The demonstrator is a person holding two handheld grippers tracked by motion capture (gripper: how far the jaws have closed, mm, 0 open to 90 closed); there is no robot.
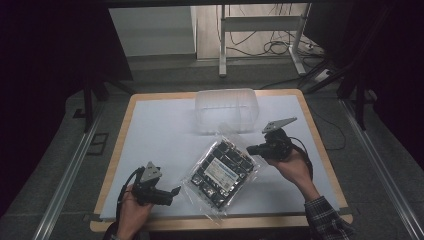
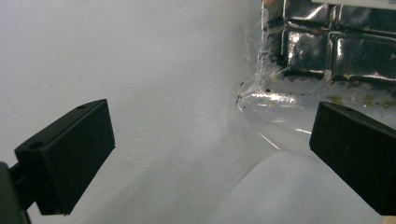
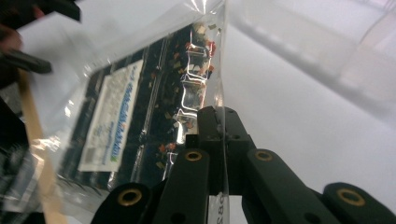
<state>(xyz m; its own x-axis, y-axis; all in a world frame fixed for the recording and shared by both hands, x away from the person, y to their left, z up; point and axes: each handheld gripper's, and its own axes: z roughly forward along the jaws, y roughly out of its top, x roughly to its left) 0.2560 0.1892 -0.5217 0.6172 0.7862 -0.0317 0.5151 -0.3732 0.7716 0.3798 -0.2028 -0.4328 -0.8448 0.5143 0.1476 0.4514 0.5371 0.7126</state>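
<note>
Both handheld black two-jaw grippers, left (image 1: 176, 190) and right (image 1: 249, 149), carry grey three-cornered plates and trailing black cables. Brass-ringed screw holes dot the right one's linkage. A seemingly plaid dark sleeve (image 1: 325, 218) covers the right forearm.

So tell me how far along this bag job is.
Done: the right gripper is shut on the edge of the clear bag of dark packets. In hand: the left gripper is open, its fingers straddling the bag's near corner without gripping it. Left, probably: close on that corner, then move the bag toward the clear plastic container, which looks empty.
</note>
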